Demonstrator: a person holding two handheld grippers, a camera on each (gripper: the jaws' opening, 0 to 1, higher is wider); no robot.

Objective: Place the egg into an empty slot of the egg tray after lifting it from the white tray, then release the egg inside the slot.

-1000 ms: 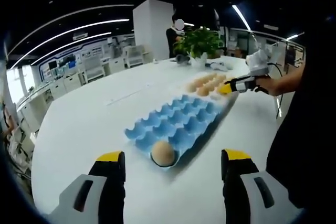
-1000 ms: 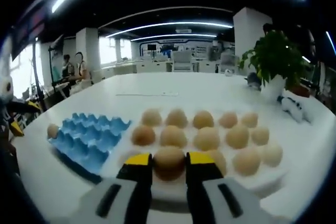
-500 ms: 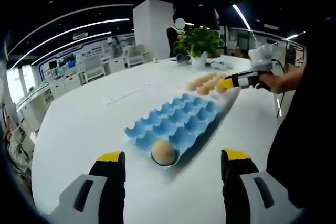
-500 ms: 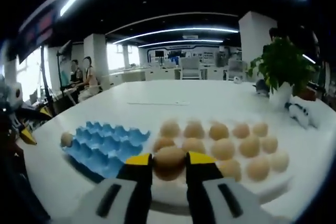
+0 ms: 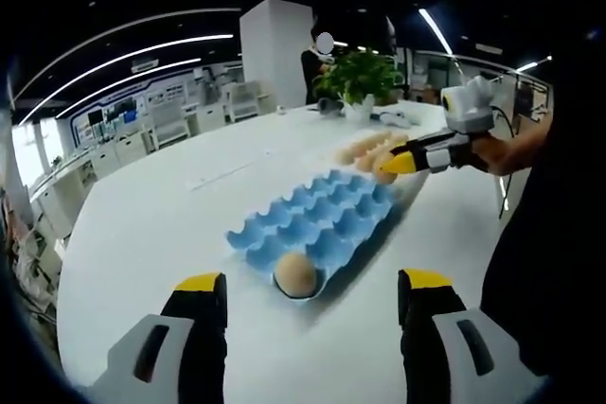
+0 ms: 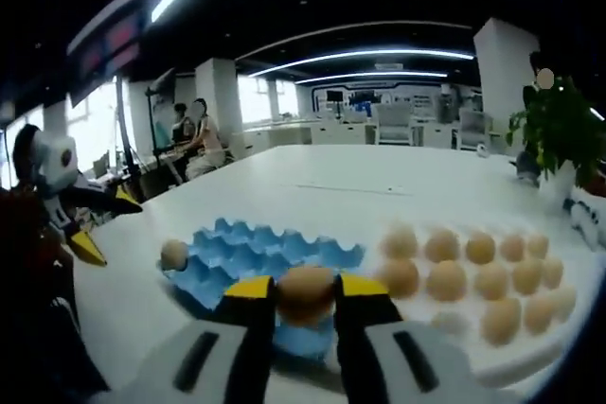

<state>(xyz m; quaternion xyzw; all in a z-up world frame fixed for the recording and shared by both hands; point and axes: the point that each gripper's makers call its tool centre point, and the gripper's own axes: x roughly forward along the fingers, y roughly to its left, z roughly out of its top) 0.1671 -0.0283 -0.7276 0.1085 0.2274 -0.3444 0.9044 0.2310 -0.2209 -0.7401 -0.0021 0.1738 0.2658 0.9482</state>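
Smooth tan egg (image 6: 306, 292) is pinched between my right gripper (image 6: 305, 293) yellow-tipped jaws, both jaw tips pressed on its sides, held up in the air over the near edge of the moulded blue egg tray (image 6: 248, 258). In the left gripper view the same egg (image 5: 384, 167) sits at the tip of the right gripper (image 5: 395, 164), above the far end of the blue tray (image 5: 322, 219), next to the white tray.

Second brown egg (image 5: 294, 273) already sits in a corner slot of the blue tray, nearest my left gripper; other slots look empty. In the right gripper view that egg (image 6: 173, 254) is at the tray's far left corner.

Flat white tray (image 6: 538, 338) lies just beside the blue tray, holding rows of pale tan eggs (image 6: 446, 280) (about a dozen, some blurred).

My left gripper (image 5: 309, 295) hangs above the white round table (image 5: 142, 224), jaws spread wide apart, holding nothing, the corner egg between them in line of sight but well ahead.

Green potted plant (image 5: 360, 76) stands at the table's far side; office desks and a person behind it.
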